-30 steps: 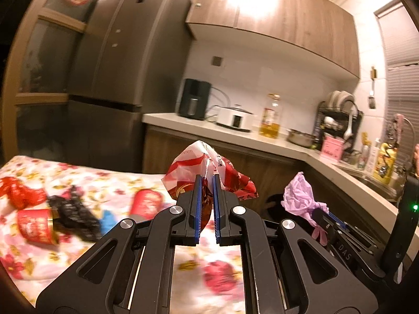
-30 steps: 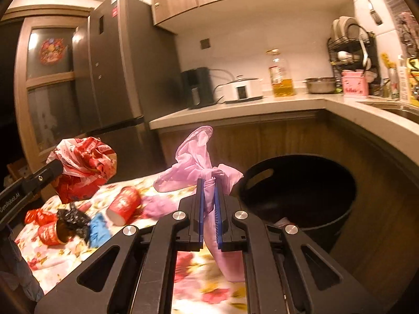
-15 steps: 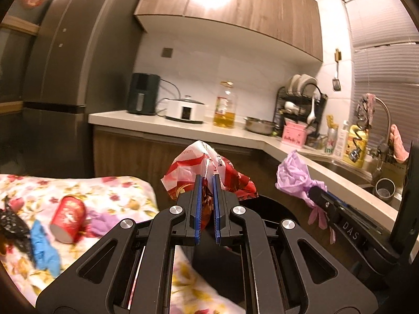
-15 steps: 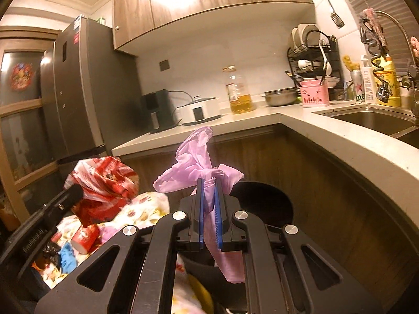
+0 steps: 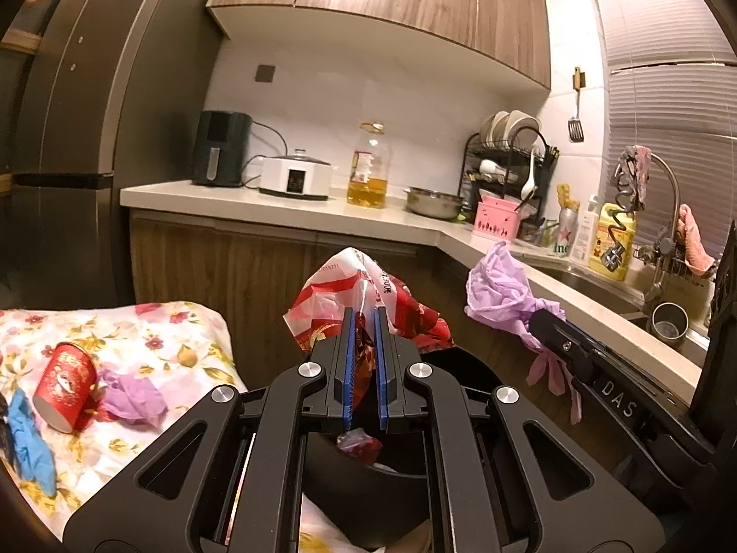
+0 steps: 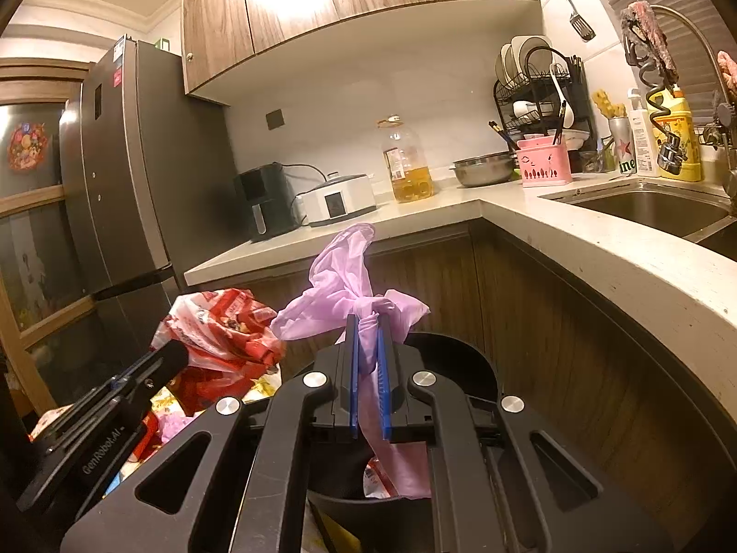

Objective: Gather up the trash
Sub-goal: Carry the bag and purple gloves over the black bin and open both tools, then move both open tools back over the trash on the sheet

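My left gripper [image 5: 362,318] is shut on a crumpled red and white plastic bag [image 5: 341,295] and holds it over the black trash bin [image 5: 465,364]. My right gripper [image 6: 367,322] is shut on a pink-purple plastic glove [image 6: 343,276], also above the bin [image 6: 460,359]. Each gripper shows in the other's view: the right one with the glove [image 5: 500,290], the left one with the bag [image 6: 221,327]. Some trash lies inside the bin [image 5: 357,442].
A floral tablecloth [image 5: 152,322] at the left carries a red paper cup [image 5: 64,380], a purple glove [image 5: 131,396] and a blue glove [image 5: 27,438]. The kitchen counter [image 5: 285,205], sink [image 6: 645,207] and fridge [image 5: 92,138] surround the bin.
Both grippers have swung right from over the floral table to above the black bin, still holding the bag and the glove.
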{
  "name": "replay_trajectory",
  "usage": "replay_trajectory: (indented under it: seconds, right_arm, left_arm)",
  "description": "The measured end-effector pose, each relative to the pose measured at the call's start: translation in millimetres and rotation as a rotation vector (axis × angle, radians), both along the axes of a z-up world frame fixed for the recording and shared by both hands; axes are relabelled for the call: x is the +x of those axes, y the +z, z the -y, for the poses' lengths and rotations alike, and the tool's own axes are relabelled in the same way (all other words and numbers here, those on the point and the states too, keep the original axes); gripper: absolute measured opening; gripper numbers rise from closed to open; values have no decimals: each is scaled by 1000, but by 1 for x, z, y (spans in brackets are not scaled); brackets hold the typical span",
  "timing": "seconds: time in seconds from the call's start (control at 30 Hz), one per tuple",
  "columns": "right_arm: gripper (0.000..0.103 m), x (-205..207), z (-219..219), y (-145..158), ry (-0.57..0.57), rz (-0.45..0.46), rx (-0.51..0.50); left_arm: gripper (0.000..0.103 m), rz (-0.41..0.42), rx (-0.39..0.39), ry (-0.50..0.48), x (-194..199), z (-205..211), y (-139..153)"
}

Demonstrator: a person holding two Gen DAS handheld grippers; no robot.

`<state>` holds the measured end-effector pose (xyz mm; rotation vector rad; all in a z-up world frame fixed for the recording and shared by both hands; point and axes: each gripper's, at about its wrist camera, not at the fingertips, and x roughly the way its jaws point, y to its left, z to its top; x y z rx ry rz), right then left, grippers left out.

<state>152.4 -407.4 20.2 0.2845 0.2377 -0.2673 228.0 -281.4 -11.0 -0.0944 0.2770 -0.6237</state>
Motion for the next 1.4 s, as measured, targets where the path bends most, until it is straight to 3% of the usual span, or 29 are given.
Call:
replay_trajectory:
  seconds: [0.63, 0.93, 1.1, 1.27, 1.4]
  right_arm:
    - [9, 16, 13, -3, 15, -1, 21]
    - [19, 18, 19, -6, 10, -5, 39]
    - [26, 17, 20, -6, 0, -7, 43]
    - [35, 15, 19, -6, -7, -9, 47]
    - [46, 12, 13, -6, -11, -8, 34]
  left_arm:
    - [7, -47, 25, -42, 21, 24, -15]
    - [10, -60, 53, -50, 24, 32, -20]
    - [21, -77, 60, -39, 28, 32, -23]
    - [48, -78, 58, -10, 26, 25, -25]
    - [60, -75, 60, 33, 24, 18, -23]
